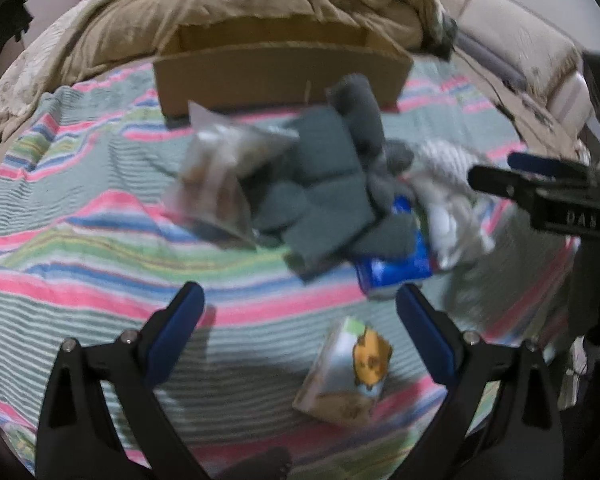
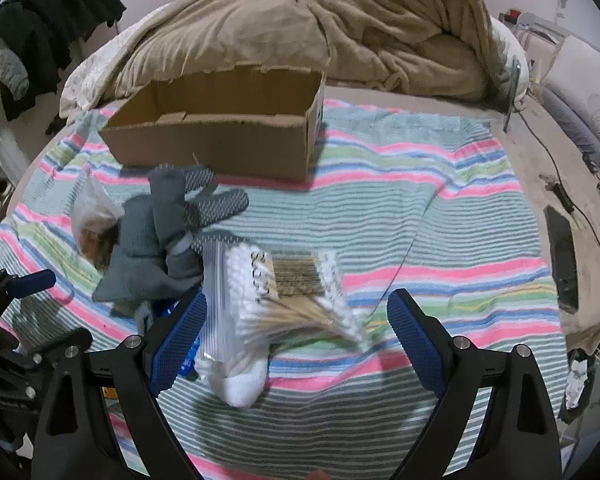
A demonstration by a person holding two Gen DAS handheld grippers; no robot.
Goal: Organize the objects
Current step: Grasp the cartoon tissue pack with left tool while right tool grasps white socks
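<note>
A pile of grey socks (image 1: 332,184) (image 2: 156,240) lies mid-bed beside a clear snack bag (image 1: 220,176) (image 2: 90,216), a blue packet (image 1: 396,264) and a white sock (image 1: 448,200) (image 2: 240,376). A bag of cotton swabs (image 2: 284,292) rests just ahead of my right gripper (image 2: 296,328), which is open and empty. My left gripper (image 1: 300,316) is open too, above a small cartoon-printed packet (image 1: 348,372). An open cardboard box (image 1: 280,76) (image 2: 220,128) stands behind the pile. The right gripper's fingers (image 1: 540,168) show at the right edge of the left wrist view.
A striped blanket (image 2: 400,216) covers the bed. A rumpled tan duvet (image 2: 340,28) lies behind the box. A dark phone (image 2: 562,256) and cables sit on the right edge. Dark clothes (image 2: 48,20) hang at the far left.
</note>
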